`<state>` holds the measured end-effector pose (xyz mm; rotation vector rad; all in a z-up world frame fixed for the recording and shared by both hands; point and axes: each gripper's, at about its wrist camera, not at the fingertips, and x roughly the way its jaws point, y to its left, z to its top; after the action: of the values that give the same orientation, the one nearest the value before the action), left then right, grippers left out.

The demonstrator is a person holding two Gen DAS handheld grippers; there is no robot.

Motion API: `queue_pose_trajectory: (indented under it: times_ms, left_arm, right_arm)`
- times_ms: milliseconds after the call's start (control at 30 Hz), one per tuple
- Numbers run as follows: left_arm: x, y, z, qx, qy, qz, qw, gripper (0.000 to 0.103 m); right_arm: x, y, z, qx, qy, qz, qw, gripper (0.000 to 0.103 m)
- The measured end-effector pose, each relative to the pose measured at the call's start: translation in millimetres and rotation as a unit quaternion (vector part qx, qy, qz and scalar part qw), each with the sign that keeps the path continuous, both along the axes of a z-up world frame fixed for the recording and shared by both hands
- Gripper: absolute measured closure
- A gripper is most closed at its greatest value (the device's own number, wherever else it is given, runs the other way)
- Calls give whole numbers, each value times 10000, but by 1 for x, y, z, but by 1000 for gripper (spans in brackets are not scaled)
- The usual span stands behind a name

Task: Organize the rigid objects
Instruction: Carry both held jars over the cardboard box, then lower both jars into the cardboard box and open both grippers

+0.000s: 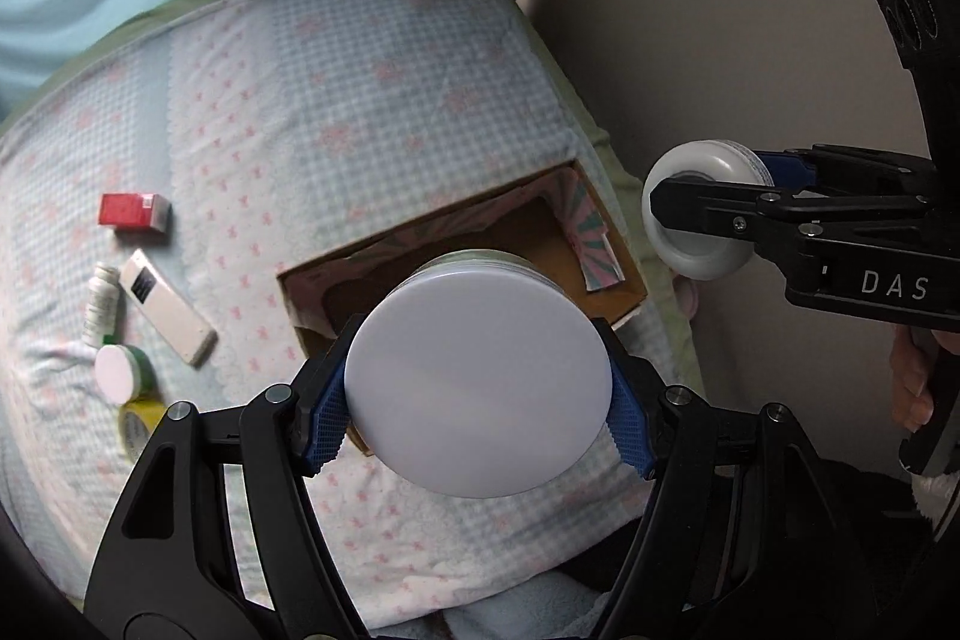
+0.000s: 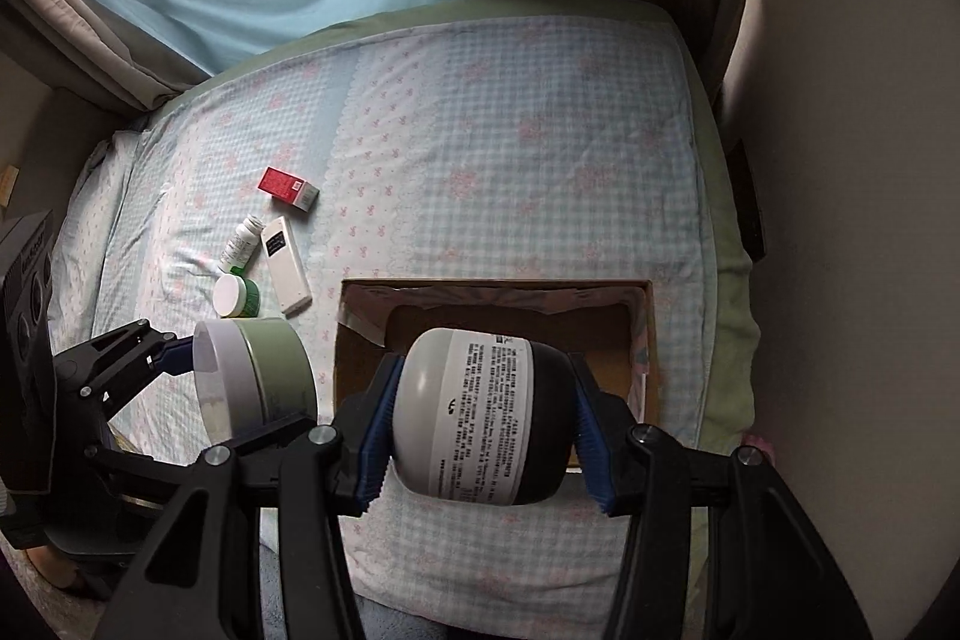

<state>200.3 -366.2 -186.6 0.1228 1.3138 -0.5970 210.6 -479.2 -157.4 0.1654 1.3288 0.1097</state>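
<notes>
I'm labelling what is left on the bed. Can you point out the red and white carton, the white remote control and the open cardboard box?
Red and white carton (image 2: 287, 188), right wrist view, top face.
White remote control (image 2: 287, 265), right wrist view, middle of body.
Open cardboard box (image 2: 642, 340), right wrist view, right inner wall.

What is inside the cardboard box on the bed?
The cardboard box shows only a bare brown floor and patterned paper lining. Its near part is covered by the black-and-white container in the right claw.

White-lidded green jar and labelled white-and-black jar, both held sideways above the open cardboard box.
</notes>
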Motion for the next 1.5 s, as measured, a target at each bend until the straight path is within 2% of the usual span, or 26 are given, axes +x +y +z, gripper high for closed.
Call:
queue_pose_trajectory:
  times_ms: [167,300,600,833,1000,1100,1400,1433,1467,1500]
  left_arm:
    - [11,-35,-42,284,248,-54,9993,35]
    - [23,-52,-86,564,499,-18,9972,35]
    - [48,-69,-178,1100,849,99,9903,35]
    - [58,-48,-225,1387,874,381,9857,35]
    - [53,-36,-238,1534,918,369,9832,35]
    - [52,-32,-241,1532,956,353,9829,35]
    - [51,-32,-237,1745,660,-40,9824,35]
    - [51,-32,-235,1767,658,-65,9820,33]
    - [51,-31,-232,1770,631,-63,9822,25]
    - [51,-29,-227,1700,569,-34,9838,1]
  right_arm:
    - [5,-31,-38,-96,186,21,9998,55]
    - [13,-47,-76,35,417,-14,9991,55]
    - [39,-54,-162,220,866,-7,9960,55]
    - [44,-32,-216,-418,909,580,9933,55]
    - [35,-27,-236,-466,898,859,9912,55]
    - [34,-21,-236,-703,754,1178,9877,55]
    - [44,-16,-230,-555,576,1293,9884,55]
    - [43,-14,-227,-687,432,1274,9885,54]
    - [42,-14,-224,-774,302,1261,9885,52]
    - [43,-12,-222,-731,262,1240,9892,29]
